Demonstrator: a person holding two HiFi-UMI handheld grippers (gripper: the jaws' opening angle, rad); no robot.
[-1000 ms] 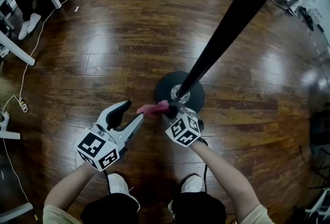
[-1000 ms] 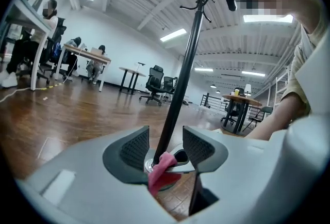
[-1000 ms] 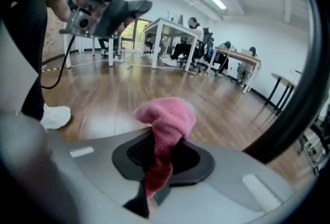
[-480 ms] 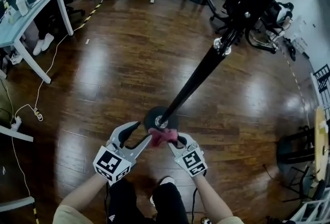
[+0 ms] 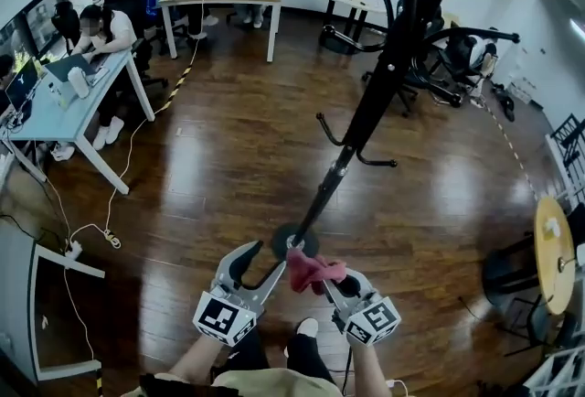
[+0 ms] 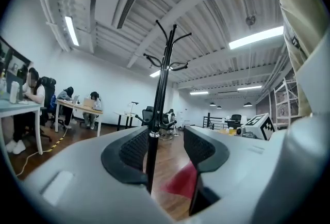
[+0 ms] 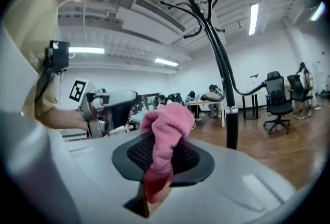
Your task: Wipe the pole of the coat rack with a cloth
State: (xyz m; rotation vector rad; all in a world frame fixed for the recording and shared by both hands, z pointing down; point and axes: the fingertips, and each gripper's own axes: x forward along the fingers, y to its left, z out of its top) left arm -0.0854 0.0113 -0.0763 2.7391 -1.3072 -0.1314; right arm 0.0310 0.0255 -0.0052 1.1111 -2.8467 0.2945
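The black coat rack pole [image 5: 366, 116] rises from its round base [image 5: 291, 242] on the wooden floor and leans away to the upper right. My right gripper [image 5: 335, 282] is shut on a pink cloth [image 5: 313, 269], held low just right of the pole's foot. In the right gripper view the cloth [image 7: 164, 135] bulges out of the jaws, and the pole [image 7: 228, 114] stands apart to its right. My left gripper [image 5: 260, 261] is open beside the base. In its own view the pole [image 6: 153, 135] shows between the spread jaws, with the cloth [image 6: 183, 181] lower right.
Desks with seated people [image 5: 101, 29] line the back left wall. A white cable [image 5: 119, 185] runs over the floor. Office chairs [image 5: 457, 66] stand behind the rack. A round table [image 5: 553, 249] is at the right, and a white table leg [image 5: 64, 267] at the left.
The head view has lifted from the base to take in the whole rack. The right gripper kept hold of the cloth, which has moved from the pole's foot to its right side.
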